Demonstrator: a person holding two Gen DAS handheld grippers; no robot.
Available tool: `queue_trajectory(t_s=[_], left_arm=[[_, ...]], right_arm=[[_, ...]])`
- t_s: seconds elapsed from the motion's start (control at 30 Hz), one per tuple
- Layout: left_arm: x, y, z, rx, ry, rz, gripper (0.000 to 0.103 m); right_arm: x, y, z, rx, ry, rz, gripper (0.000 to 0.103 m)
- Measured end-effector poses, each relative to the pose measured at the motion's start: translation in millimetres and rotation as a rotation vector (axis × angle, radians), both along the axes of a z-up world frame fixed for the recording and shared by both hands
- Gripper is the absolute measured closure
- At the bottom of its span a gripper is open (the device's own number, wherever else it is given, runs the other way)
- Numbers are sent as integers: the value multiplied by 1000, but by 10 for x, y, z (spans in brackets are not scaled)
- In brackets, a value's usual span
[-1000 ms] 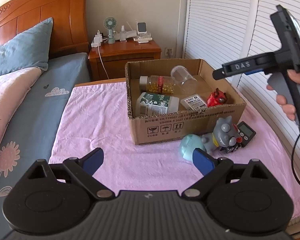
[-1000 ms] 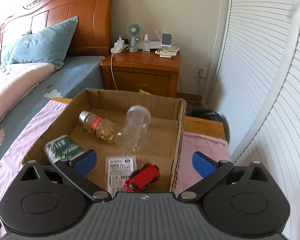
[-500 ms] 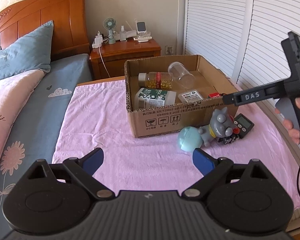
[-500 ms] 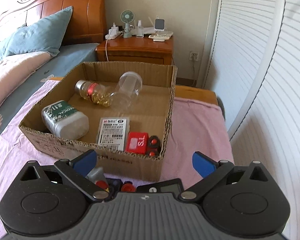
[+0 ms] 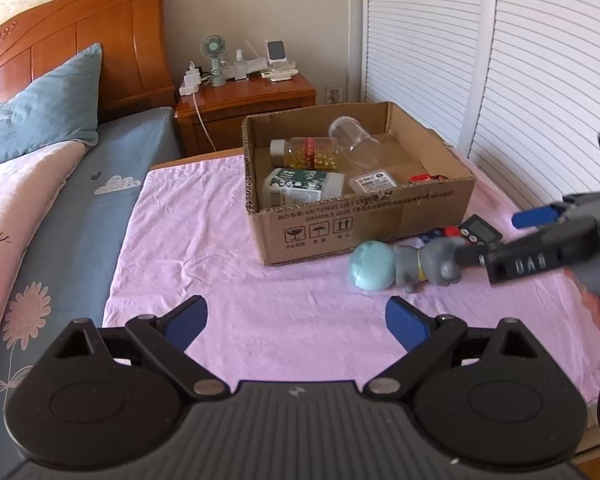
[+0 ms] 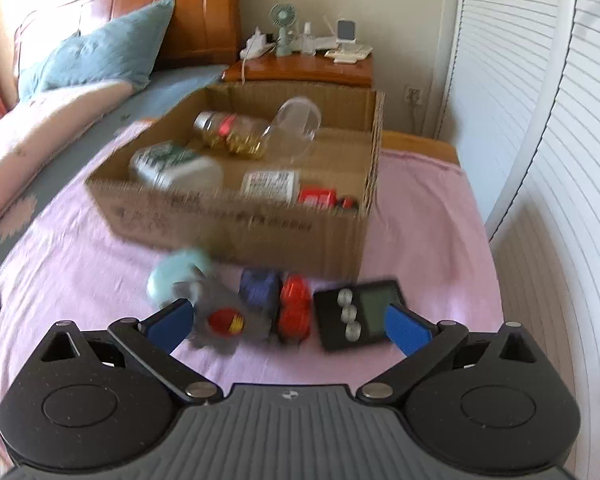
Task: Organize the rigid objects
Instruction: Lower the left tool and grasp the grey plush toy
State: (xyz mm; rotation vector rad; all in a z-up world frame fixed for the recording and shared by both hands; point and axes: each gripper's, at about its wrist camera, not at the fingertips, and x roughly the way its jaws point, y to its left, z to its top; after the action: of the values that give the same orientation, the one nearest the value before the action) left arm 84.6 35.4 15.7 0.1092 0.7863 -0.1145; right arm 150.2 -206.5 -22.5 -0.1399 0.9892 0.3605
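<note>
step: right gripper [image 6: 288, 322] hangs over the loose items in front of the cardboard box [image 5: 364, 216]; my read, next pick is one of them, to go into the box.
right tongs: released, spread wide, nothing between the pads.
left tongs: left gripper [image 5: 296, 322] released too, empty, over bare pink cloth [image 5: 220, 248] near its front edge.
targets: grey figurine [image 6: 220, 320] with teal round part [image 5: 370, 266], blue toy [image 6: 260, 286], red toy car [image 6: 296, 306], black digital timer [image 6: 360, 314]. All in a row on the cloth, just beside the box's front wall, toward its right corner.
look: figurine lies on its side, lumpy, red-yellow patch facing up; timer flat, face up, three silver buttons beside its screen. Right view is blurred, so finer detail is unclear.
in box already: capsule bottle [image 5: 306, 152], clear jar [image 5: 352, 140], white-green bottle [image 5: 300, 186], labelled flat pack [image 5: 374, 182], red toy [image 5: 422, 178].
how to: centre on one item only; they sit nearly touching, so wide jaws may catch two. The figurine's body looks the easier hold; the timer is flat, so grip across its edges.
risk: shoving neighbours against the box wall.
</note>
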Motion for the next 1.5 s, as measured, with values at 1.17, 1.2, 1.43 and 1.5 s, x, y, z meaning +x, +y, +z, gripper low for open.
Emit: queue_trajectory(t_s=[1.17, 1.2, 1.43, 1.5], left_arm=[[405, -1095, -754, -50, 92, -259, 9], [418, -1121, -773, -40, 86, -266, 10], [467, -1151, -849, -53, 91, -269, 31], [472, -1137, -838, -56, 99, -263, 31]], right_arm=[[-951, -604, -451, -10, -37, 172, 0], [-955, -610, -449, -9, -39, 176, 0], [-985, -639, -445, -1, -46, 189, 0], [-986, -641, -446, -2, -47, 188, 0]])
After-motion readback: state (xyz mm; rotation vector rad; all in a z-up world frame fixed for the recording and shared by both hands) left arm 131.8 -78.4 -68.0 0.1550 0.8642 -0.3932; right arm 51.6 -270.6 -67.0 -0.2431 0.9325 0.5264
